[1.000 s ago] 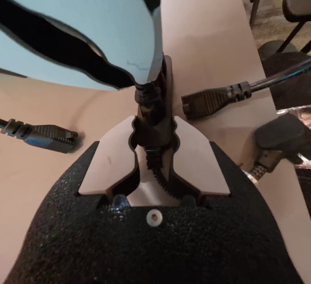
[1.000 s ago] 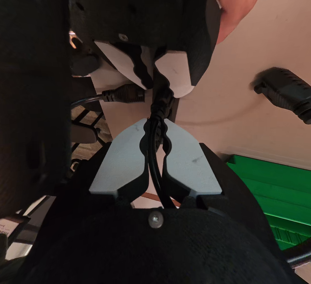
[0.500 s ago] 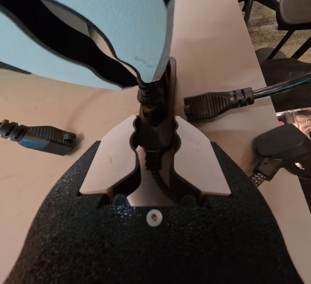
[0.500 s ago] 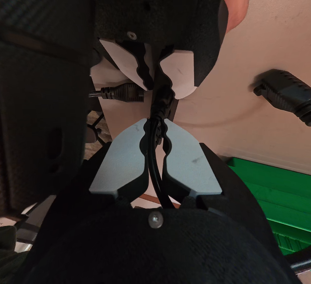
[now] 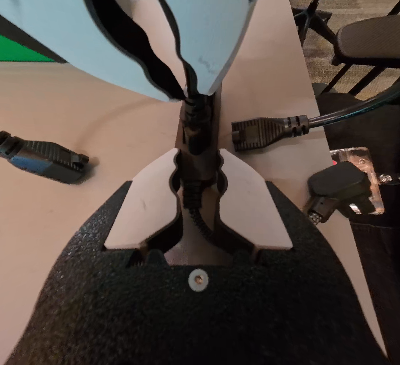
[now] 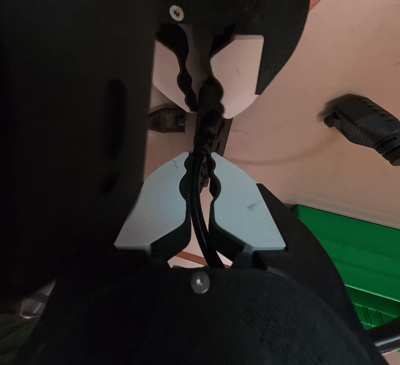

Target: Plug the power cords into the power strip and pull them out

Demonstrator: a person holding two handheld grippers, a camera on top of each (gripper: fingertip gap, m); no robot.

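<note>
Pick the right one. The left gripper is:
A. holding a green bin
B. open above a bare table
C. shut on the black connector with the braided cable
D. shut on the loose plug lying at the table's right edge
C: in the left wrist view the left gripper has its pale fingers closed on the black connector, whose braided cable trails back between them.

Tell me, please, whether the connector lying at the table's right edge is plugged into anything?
Unplugged. The ribbed black connector lies flat on the table, its open end facing bare tabletop with nothing mated to it.
</note>
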